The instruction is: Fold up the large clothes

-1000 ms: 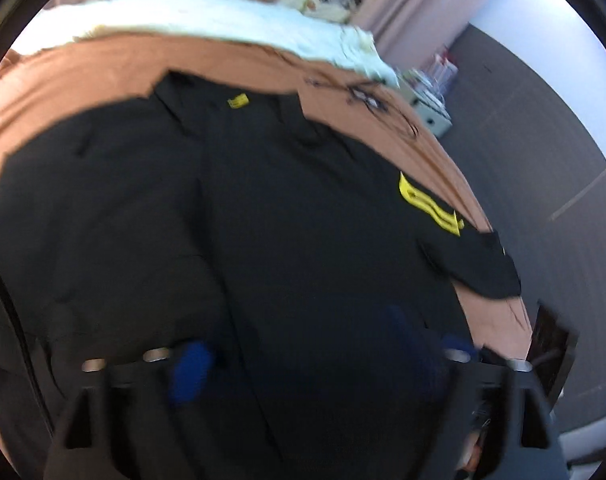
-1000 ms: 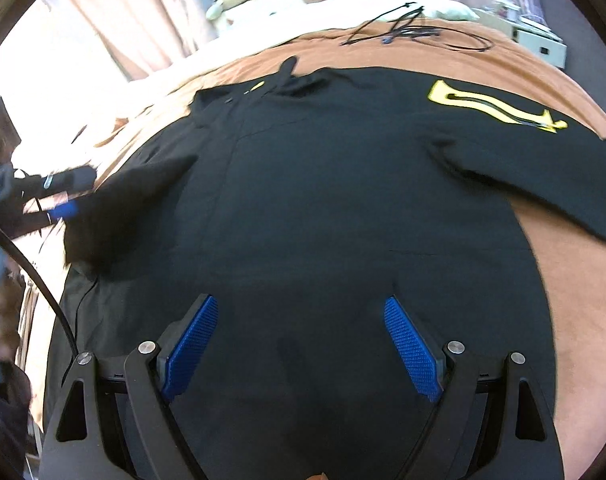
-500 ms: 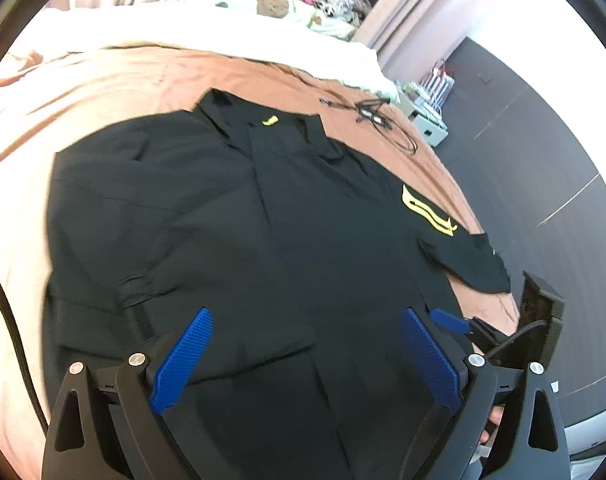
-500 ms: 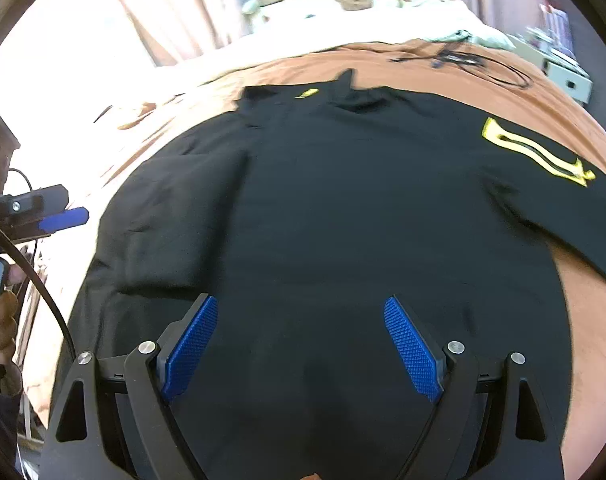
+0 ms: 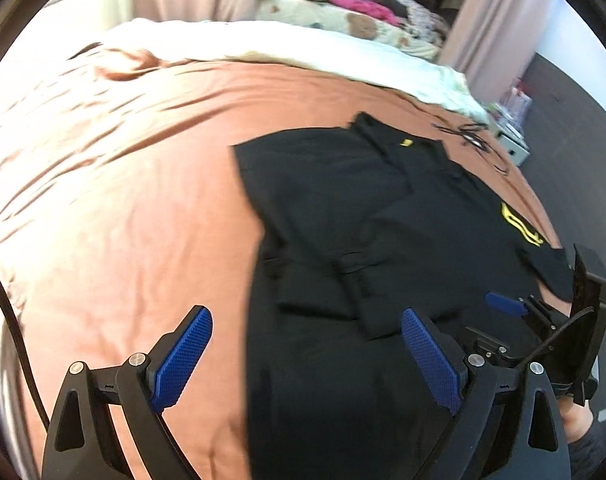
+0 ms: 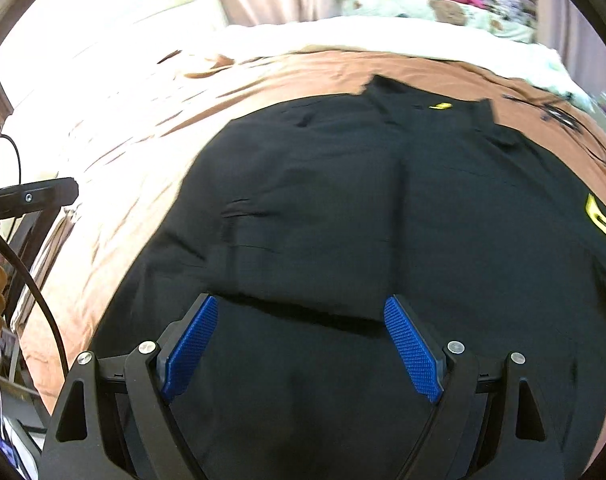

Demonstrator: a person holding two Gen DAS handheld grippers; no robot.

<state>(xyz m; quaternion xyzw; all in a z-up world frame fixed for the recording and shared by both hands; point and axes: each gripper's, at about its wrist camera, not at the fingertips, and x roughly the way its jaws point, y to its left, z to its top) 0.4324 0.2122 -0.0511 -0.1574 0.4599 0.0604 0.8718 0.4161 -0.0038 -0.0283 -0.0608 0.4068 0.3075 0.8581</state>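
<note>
Ahead of the left gripper (image 5: 307, 354) in its own view, the shirt (image 5: 383, 240) lies flat on the brown bedspread (image 5: 123, 200), collar far, hem near. I read the jaws as spread wide with nothing between them; they straddle the shirt's left edge, where the sleeve is already folded in. The right gripper (image 5: 507, 306) shows at the far right, beside the unfolded sleeve (image 5: 551, 268).

From the right wrist, the right gripper (image 6: 301, 350) is released and empty above the lower body of the shirt (image 6: 423, 220). Its long axis runs away from me. I judge the right hand nearer the remaining sleeve, which lies to its right.
</note>
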